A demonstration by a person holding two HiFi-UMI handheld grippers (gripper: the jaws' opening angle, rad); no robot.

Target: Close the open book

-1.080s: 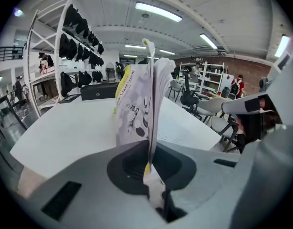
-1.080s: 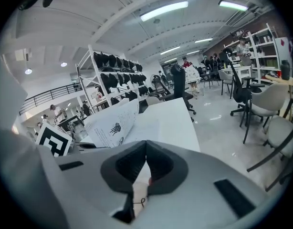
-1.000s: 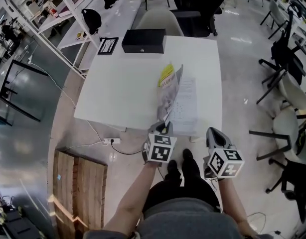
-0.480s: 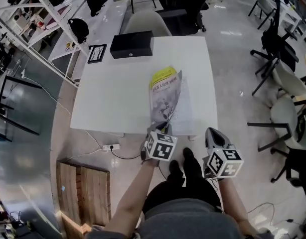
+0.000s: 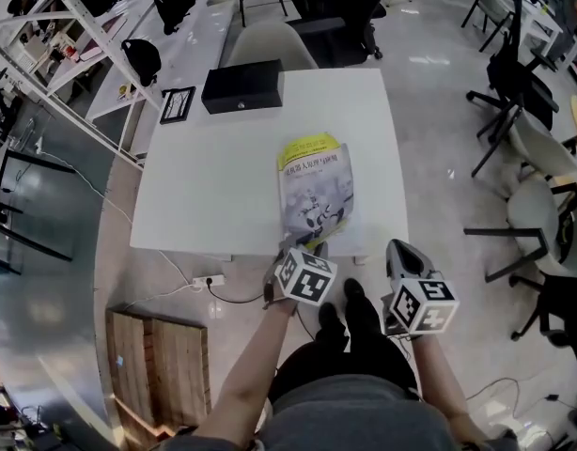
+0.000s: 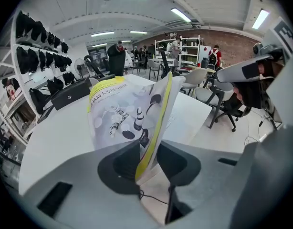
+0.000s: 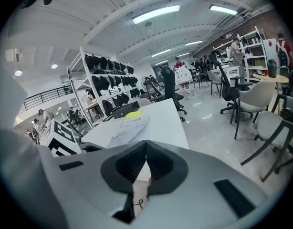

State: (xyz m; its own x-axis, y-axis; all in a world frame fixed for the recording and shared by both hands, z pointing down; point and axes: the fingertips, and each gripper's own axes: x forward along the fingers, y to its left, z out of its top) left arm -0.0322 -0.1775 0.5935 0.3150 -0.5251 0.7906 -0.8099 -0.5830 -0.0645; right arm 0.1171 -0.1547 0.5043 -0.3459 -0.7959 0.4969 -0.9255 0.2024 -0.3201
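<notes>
The head view looks steeply down from above onto the white table [image 5: 223, 186], whereas the two gripper views sit low at its near edge, facing across it, and all three share the book [image 5: 314, 191].

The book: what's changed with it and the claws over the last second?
The raised cover of the book has swung down, nearly flat over the pages. The jaws of the left claw have just been opening, with the cover's edge between them. The right claw, shut, kept its place; the black box did not move.
</notes>
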